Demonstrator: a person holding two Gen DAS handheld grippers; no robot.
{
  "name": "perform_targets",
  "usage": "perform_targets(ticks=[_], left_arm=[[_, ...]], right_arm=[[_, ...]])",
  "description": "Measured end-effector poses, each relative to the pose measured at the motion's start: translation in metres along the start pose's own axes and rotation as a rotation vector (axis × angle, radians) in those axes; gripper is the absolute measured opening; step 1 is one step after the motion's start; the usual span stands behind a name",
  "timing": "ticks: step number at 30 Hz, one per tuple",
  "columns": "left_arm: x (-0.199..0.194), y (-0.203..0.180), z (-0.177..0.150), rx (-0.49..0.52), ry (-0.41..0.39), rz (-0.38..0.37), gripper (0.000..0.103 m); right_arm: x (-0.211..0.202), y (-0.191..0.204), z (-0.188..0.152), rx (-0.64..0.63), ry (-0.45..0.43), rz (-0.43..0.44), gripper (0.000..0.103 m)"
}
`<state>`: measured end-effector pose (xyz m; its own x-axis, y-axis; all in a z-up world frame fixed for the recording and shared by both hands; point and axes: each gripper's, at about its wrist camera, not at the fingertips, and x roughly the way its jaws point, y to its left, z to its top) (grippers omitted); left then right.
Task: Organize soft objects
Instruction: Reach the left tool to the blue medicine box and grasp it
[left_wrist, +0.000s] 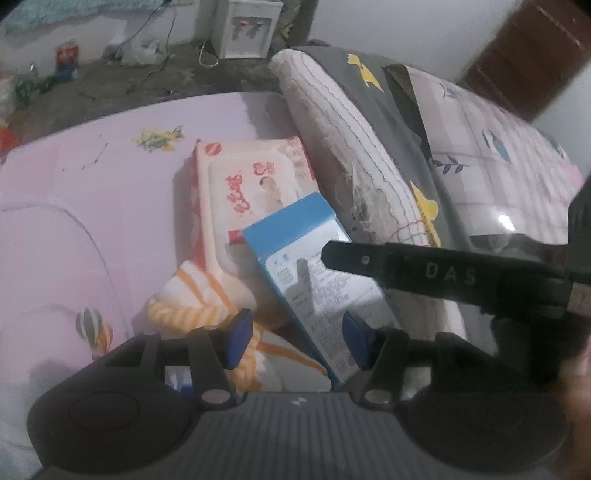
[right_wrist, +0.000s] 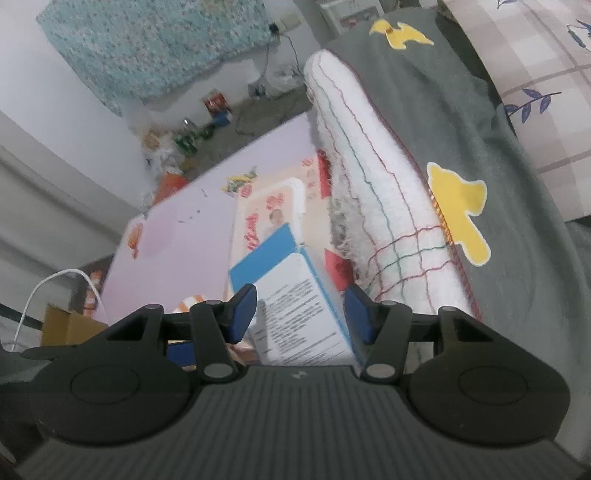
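A: Where is the box (left_wrist: 314, 280) against the left gripper (left_wrist: 295, 339)?

B: Its near end lies between the two blue pads (left_wrist: 238, 338), closer to the right one. The jaws stand apart and nothing is pinched; whether that right pad touches the box edge I cannot tell.

A: And the right gripper (right_wrist: 301, 314)?

B: Much the same in its own view. The box (right_wrist: 295, 295) runs up the gap between its pads (right_wrist: 243, 312), jaws apart, not clamped. From the left camera, one black finger of that gripper (left_wrist: 424, 267) reaches in from the right edge, its tip over the box's printed face.

A: Which way does the box point?

B: Its long axis runs away from both cameras, tilting up and to the left in the left view. The blue end is the far one; the white printed face is turned up. It is propped at a slant, with its far end resting on the wipes pack (left_wrist: 251, 188).

A: What is around it?

B: The wipes pack lies flat on the pink sheet (left_wrist: 92, 206), its long side roughly parallel to the box. An orange-striped towel (left_wrist: 207, 302) is bunched at the pack's near end, just left of the box and partly under the left gripper's left pad. On the right, a white towel (left_wrist: 343, 147) with coloured stitching lies alongside the box, rising like a roll, and a grey quilt (right_wrist: 517, 221) with yellow patches lies beyond it.
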<state>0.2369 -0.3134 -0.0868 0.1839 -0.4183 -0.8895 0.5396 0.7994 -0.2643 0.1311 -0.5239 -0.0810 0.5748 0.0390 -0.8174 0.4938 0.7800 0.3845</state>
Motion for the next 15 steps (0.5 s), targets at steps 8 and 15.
perform_targets(ticks=[8, 15], left_arm=[[0.028, -0.004, 0.007, 0.048, 0.08, -0.006, 0.056], [0.033, -0.001, 0.008, -0.014, 0.094, -0.061, 0.062]], right_arm=[[0.029, -0.005, 0.004, -0.011, 0.121, 0.024, 0.054], [0.029, -0.011, 0.003, 0.02, 0.115, 0.067, 0.044]])
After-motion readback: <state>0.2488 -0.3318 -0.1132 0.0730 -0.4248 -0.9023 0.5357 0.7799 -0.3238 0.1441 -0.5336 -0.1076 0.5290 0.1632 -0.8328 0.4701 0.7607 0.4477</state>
